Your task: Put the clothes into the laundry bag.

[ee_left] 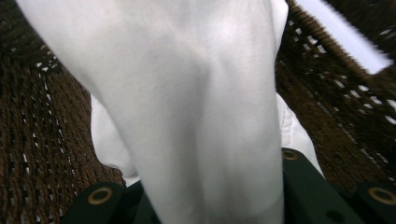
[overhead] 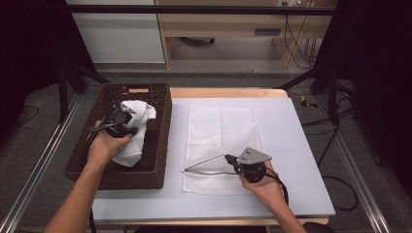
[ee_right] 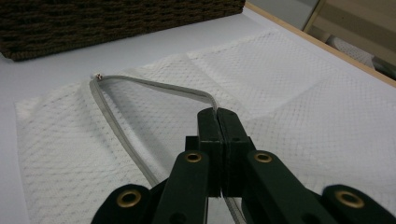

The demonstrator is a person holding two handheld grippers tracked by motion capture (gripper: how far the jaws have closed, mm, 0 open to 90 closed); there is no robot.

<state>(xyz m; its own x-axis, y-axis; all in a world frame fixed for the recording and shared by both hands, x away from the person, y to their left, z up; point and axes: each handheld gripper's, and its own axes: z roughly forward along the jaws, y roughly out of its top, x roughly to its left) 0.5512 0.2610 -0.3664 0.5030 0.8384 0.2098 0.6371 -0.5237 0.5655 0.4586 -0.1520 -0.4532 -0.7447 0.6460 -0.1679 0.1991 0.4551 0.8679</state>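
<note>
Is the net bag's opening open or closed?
Open. The right gripper pinches the mesh bag's grey zipper edge and lifts it into a gaping loop.

The basket (overhead: 160, 141) stands left of the mesh bag (overhead: 221, 128) on the table (overhead: 301, 160).

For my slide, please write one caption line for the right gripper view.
Right gripper, jaws shut, pinches the grey zipper edge of a white mesh laundry bag.

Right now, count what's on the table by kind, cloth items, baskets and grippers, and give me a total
White cloth items: 2, a bunched cloth in the basket and a flat mesh bag
Brown woven basket: 1
Handheld grippers: 2, left gripper and right gripper
Total: 5
</note>
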